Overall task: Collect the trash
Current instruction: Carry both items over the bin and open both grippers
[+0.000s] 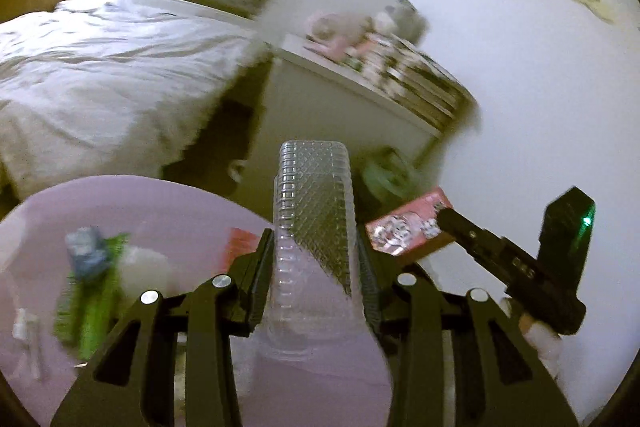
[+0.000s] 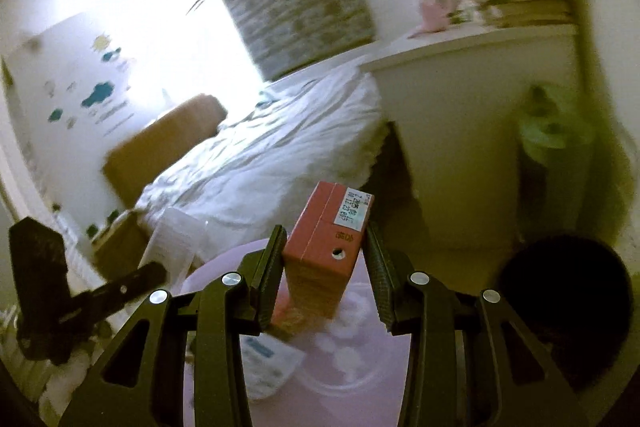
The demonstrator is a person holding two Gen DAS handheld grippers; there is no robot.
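Observation:
My left gripper [image 1: 314, 259] is shut on a clear ribbed plastic container [image 1: 314, 211], held upright above a lilac round bin [image 1: 168, 203]. Inside the bin lie a green wrapper [image 1: 92, 291], a blue scrap [image 1: 86, 253] and white pieces. My right gripper [image 2: 325, 259] is shut on a pink carton [image 2: 326, 239], held over the same lilac bin [image 2: 344, 355], which holds a white-and-blue packet [image 2: 268, 359]. The pink carton [image 1: 408, 227] and the right gripper also show in the left wrist view, to the right of the container.
A bed with white bedding [image 1: 100, 67] lies behind the bin. A white cabinet [image 1: 340, 107] carries stacked books [image 1: 416, 79] and a pink toy [image 1: 332, 27]. A green object [image 2: 556, 123] stands beside the cabinet. A dark round object [image 2: 568, 299] sits at lower right.

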